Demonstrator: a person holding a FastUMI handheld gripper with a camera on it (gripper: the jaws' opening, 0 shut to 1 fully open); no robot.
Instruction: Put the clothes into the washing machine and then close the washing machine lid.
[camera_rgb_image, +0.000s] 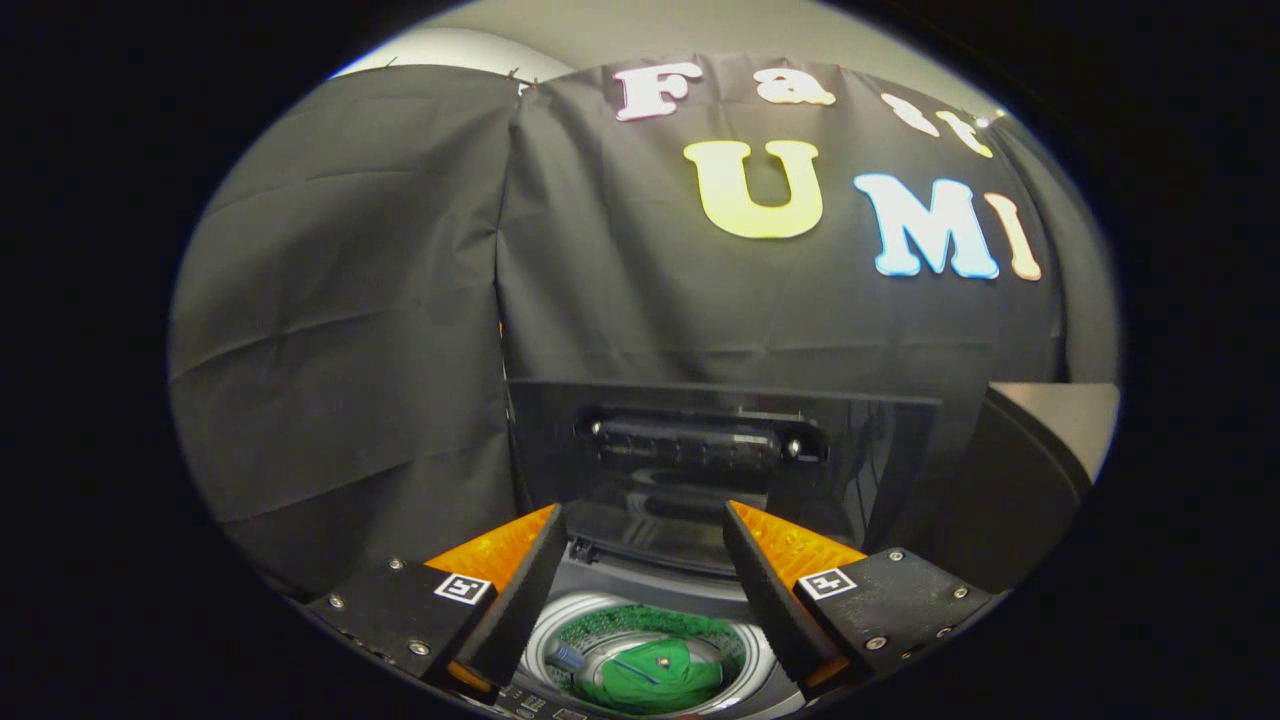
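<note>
Cloth-walled recording booth (350, 330) with washing machine (650, 640)

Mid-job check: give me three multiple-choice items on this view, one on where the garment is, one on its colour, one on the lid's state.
1. Where is the garment?
A. in the drum
B. on the lid
C. between the fingers

2. What colour is it?
A. red
B. green
C. white

3. How is the lid?
A. shut flat
B. missing
C. raised upright

Answers:
1 A, it lies inside the drum, below the open tool.
2 B, the cloth is plainly green.
3 C, the lid stands up behind the drum, its handle facing the tool.
</note>
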